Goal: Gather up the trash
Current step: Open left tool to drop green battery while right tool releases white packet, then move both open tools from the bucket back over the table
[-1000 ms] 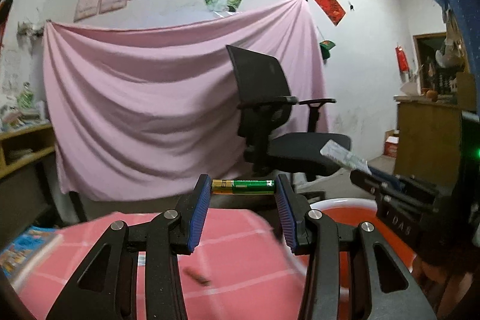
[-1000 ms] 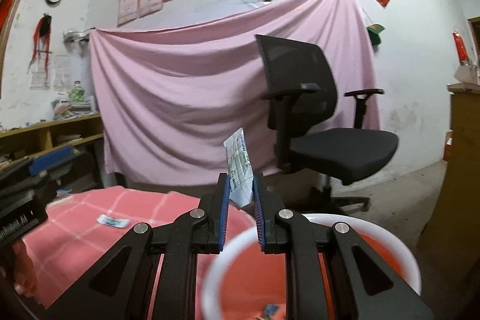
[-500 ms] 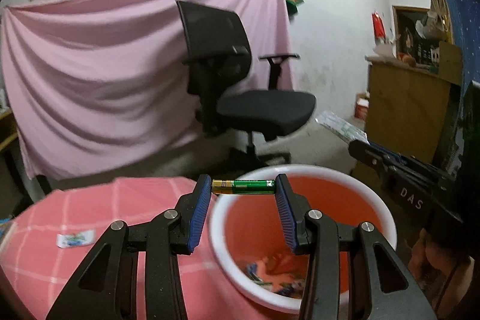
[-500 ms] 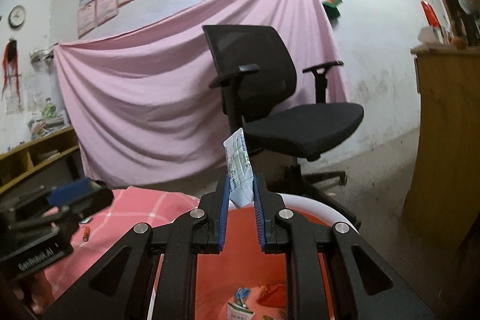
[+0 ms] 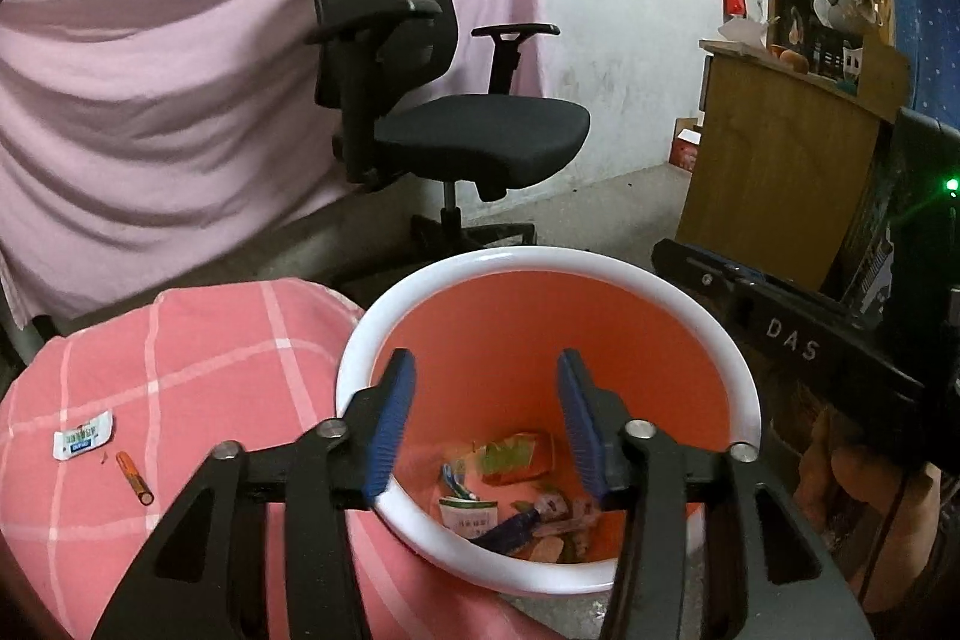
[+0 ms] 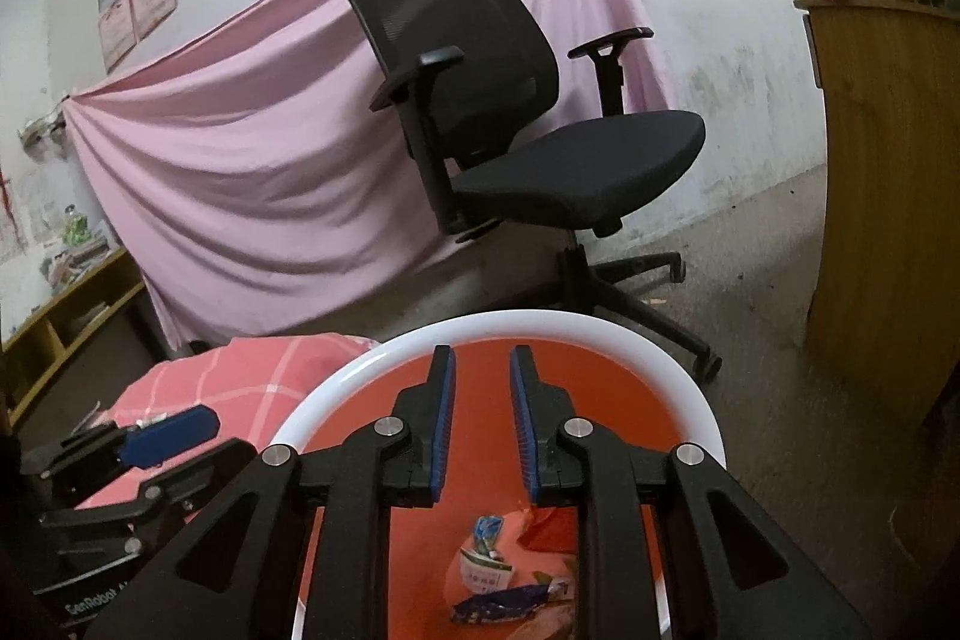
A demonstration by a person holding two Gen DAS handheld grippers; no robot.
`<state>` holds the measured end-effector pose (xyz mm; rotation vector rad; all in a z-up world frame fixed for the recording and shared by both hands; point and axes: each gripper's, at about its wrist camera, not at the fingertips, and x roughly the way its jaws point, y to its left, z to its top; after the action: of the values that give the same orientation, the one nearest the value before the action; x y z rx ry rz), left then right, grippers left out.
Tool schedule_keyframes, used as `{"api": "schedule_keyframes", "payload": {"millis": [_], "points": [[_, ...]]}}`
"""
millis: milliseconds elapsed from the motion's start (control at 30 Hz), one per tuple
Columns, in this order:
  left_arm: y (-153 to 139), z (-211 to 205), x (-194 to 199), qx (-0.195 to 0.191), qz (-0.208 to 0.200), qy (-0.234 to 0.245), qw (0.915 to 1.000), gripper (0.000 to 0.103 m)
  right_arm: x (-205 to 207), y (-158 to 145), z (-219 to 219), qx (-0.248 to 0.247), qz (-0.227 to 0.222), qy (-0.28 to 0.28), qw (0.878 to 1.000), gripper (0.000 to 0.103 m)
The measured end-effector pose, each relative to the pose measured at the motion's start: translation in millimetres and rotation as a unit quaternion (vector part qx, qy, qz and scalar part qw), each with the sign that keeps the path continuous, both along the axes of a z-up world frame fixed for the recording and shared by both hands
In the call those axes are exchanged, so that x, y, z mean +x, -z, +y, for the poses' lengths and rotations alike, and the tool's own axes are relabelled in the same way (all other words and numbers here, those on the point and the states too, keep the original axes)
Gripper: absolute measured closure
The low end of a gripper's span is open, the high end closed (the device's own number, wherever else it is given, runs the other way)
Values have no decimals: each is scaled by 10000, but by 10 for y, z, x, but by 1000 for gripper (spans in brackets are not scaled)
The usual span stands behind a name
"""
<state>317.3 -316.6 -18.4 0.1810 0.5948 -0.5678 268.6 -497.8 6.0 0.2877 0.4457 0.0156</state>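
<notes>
An orange bin with a white rim (image 5: 708,316) (image 6: 660,346) stands beside the pink checked table. My left gripper (image 5: 486,400) hovers over it, jaws opening, nothing between its blue pads. My right gripper (image 6: 482,388) also hangs over the bin, jaws opening and empty. Several wrappers (image 5: 516,454) (image 6: 486,574) lie at the bin's bottom. A white sachet (image 5: 83,435) and a small orange battery (image 5: 134,478) lie on the cloth at the left. In the left wrist view the right gripper's body (image 5: 780,334) shows at the right.
A black office chair (image 5: 444,112) (image 6: 528,124) stands behind the bin before a pink hanging sheet (image 5: 150,70). A wooden cabinet (image 5: 774,160) (image 6: 888,196) is at the right. Low shelves (image 6: 54,334) line the left wall.
Both grippers tipped down over the bin and opened. The green battery has left the left jaws and the white wrapper has left the right jaws.
</notes>
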Motion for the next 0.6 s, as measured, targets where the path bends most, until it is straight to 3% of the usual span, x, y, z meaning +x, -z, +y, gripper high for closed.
{"api": "schedule_keyframes", "payload": {"millis": [133, 400, 467, 600], "points": [[21, 20, -2, -43, 31, -47, 10000, 55, -22, 4, -19, 22, -4, 26, 10000, 75], [-76, 203, -14, -181, -95, -301, 9993, 54, -3, -103, 13, 36, -186, 49, 9998, 75], [-129, 294, -25, -224, -167, -399, 9988, 49, -13, -159, 69, 53, -303, 32, 9995, 75], [-266, 541, -60, -369, -324, -625, 9968, 45, -11, -279, 229, 76, -511, -35, 9987, 57]]}}
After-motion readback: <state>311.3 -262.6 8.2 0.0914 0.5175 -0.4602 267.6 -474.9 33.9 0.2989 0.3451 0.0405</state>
